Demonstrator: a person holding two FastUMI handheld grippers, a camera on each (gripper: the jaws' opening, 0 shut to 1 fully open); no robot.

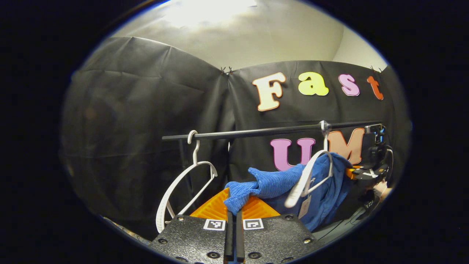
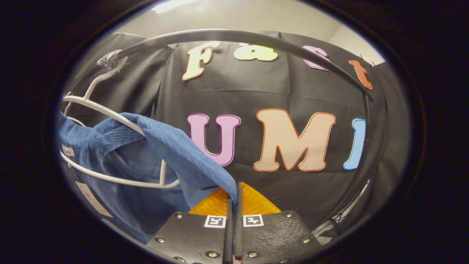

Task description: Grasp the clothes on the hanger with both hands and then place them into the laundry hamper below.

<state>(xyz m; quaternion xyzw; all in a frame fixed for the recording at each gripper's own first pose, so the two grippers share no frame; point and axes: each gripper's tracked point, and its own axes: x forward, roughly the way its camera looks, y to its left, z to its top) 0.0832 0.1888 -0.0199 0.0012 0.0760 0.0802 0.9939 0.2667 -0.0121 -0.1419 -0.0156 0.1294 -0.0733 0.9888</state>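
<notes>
A blue ribbed garment [image 1: 278, 181] hangs on a white hanger [image 1: 307, 176] from the black rail [image 1: 256, 132]. My left gripper [image 1: 234, 211] is shut on one shoulder of the garment, pulling it off the hanger toward me. My right gripper [image 2: 234, 200] is shut on the other shoulder of the blue garment [image 2: 172, 146], which still drapes over the white hanger [image 2: 110, 113]. The right gripper [image 1: 368, 172] also appears far right in the left gripper view, with a hand behind it. A paper tag [image 2: 91, 198] dangles from the garment.
A second, bare white hanger [image 1: 183, 183] hangs at the rail's left end. The black rail [image 2: 234, 36] arcs overhead in the right gripper view, with its upright post [image 2: 366, 146] at the right. Black cloth walls stand close behind.
</notes>
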